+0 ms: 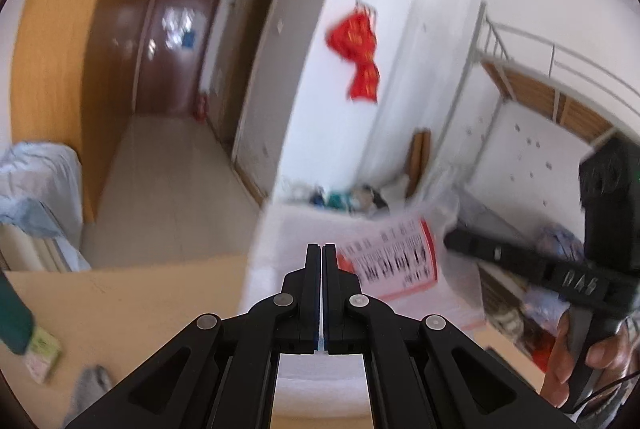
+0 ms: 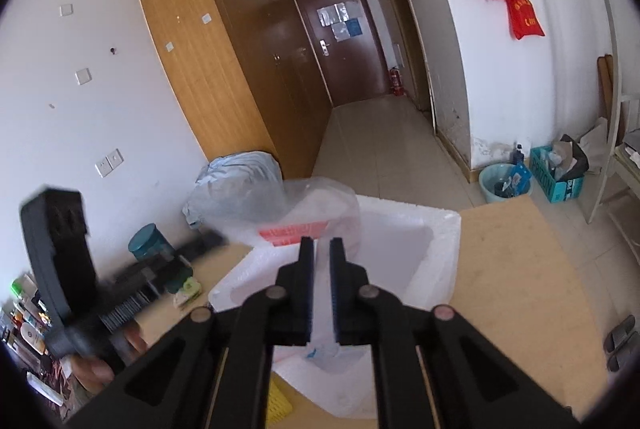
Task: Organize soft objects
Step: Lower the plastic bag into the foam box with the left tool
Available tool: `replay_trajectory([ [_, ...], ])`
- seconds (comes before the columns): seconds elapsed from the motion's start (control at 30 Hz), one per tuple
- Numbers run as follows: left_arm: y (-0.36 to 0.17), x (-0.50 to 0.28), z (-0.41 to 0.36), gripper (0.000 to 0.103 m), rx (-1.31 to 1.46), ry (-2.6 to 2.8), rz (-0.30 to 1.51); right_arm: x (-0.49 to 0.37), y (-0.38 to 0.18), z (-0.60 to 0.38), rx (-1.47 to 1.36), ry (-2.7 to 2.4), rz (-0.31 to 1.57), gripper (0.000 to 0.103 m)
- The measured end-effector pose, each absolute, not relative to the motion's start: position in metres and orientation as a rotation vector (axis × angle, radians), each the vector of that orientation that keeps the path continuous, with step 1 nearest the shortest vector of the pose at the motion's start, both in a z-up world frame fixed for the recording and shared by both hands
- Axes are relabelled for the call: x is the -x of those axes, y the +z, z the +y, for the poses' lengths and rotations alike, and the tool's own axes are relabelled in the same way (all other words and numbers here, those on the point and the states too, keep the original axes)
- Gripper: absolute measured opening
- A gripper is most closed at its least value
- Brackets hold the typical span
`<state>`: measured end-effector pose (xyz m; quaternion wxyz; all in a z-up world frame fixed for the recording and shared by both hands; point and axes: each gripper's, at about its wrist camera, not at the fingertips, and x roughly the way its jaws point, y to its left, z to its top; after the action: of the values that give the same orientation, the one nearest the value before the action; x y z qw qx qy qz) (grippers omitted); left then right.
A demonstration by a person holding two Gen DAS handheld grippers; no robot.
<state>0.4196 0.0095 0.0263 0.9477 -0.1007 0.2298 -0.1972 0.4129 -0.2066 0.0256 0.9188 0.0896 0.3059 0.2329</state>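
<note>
A clear plastic bag [image 2: 316, 209] with a red and white barcode label [image 1: 394, 261] hangs over an open white foam box [image 2: 444, 241] on the wooden table [image 2: 512, 269]. My right gripper [image 2: 322, 243] is shut on the bag's film, which shows between the pads. In the left wrist view the right gripper [image 1: 450, 239] meets the bag's right edge. My left gripper [image 1: 322, 249] is shut, with its tip at the bag just left of the label. From the right wrist view, the blurred left gripper [image 2: 214, 239] reaches the bag's left edge. A hand [image 1: 560, 361] holds the right gripper's handle.
A teal jar [image 2: 150, 241] and a tissue pack [image 2: 186, 289] sit on the table left of the box, with a yellow item [image 2: 278, 405] at its near side. A grey cloth [image 1: 90, 385] and a green packet [image 1: 42, 349] lie near the left. A bunk bed [image 1: 540, 89] stands to the right.
</note>
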Motion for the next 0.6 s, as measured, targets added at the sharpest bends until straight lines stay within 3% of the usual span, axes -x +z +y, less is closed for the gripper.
replay_trajectory([
  [0.3,0.017,-0.461,0.009,0.0,0.244,-0.555,0.587,-0.409,0.014,-0.217,-0.205,0.49,0.642,0.01],
  [0.43,0.022,-0.446,0.001,0.0,0.172,-0.638,0.552,-0.408,0.014,-0.221,-0.207,0.503,0.645,0.01],
  [0.53,0.023,-0.429,-0.001,0.022,0.082,-0.66,0.518,-0.409,0.013,-0.221,-0.201,0.505,0.646,0.01],
  [0.6,0.023,-0.422,0.0,0.057,0.054,-0.65,0.503,-0.411,0.011,-0.22,-0.205,0.507,0.651,0.01],
])
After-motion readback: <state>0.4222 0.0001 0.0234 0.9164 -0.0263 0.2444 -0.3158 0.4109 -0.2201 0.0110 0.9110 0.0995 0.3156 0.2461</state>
